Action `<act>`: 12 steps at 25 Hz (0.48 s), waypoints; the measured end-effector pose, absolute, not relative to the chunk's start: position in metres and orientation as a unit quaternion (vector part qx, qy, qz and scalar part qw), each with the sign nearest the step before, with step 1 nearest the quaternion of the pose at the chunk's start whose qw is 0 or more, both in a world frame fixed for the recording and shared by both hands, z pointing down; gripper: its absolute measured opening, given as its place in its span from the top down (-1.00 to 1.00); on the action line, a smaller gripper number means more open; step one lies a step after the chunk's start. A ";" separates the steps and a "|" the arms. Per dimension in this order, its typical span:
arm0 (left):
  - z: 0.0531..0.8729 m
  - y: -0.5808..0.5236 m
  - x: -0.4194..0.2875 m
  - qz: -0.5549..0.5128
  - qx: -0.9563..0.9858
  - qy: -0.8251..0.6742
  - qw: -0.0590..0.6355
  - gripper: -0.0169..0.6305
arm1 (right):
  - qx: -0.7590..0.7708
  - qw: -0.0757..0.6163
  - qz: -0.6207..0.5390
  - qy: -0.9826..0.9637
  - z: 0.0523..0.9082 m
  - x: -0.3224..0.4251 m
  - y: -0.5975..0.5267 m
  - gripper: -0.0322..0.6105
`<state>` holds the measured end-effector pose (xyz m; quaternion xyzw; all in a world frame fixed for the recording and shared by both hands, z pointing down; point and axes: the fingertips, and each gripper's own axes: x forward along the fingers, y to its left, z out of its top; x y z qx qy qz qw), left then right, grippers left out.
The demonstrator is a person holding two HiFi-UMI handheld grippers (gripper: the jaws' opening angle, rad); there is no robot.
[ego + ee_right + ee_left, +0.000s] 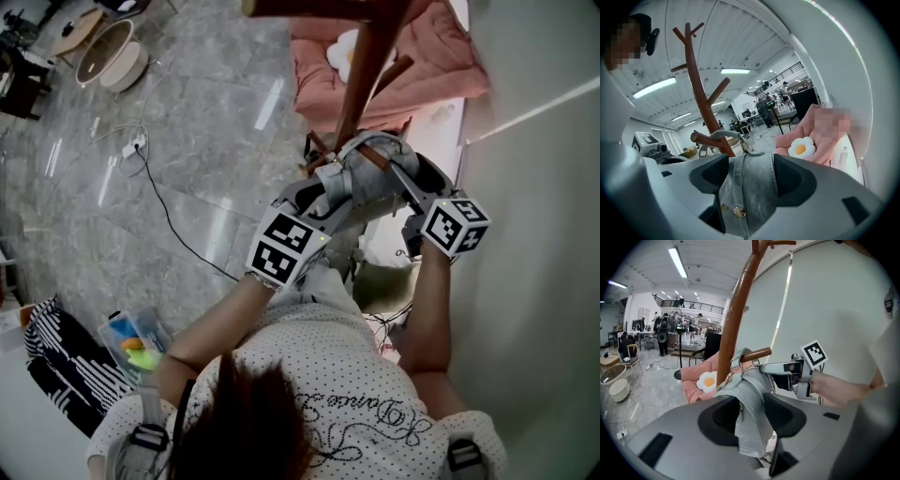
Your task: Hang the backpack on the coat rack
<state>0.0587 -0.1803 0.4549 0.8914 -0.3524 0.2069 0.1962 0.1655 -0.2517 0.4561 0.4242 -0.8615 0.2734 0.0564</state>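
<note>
pink sofa (441,66), flower cushion (708,380), floor cable (169,220)

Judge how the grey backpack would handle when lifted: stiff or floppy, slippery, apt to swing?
Probably floppy: the backpack folds and drapes between the left hand-held gripper's jaws. Perhaps slick: its leather-like skin shines in the right hand-held gripper. Might swing, since its strap seems looped over the coat rack peg.

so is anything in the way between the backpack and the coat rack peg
Nothing visible. The left gripper and right gripper hold the backpack against the coat rack, and its top loop already seems to lie over the low peg.
</note>
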 end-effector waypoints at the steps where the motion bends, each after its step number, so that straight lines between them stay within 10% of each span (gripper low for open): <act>1: 0.458 -0.180 0.059 0.210 0.890 -0.352 0.199 0.43 | 0.423 0.061 0.276 -0.861 0.460 0.165 -0.252 -0.07; 12: 0.471 -0.182 0.061 0.215 0.894 -0.343 0.189 0.45 | 0.435 0.070 0.273 -0.855 0.479 0.169 -0.253 -0.08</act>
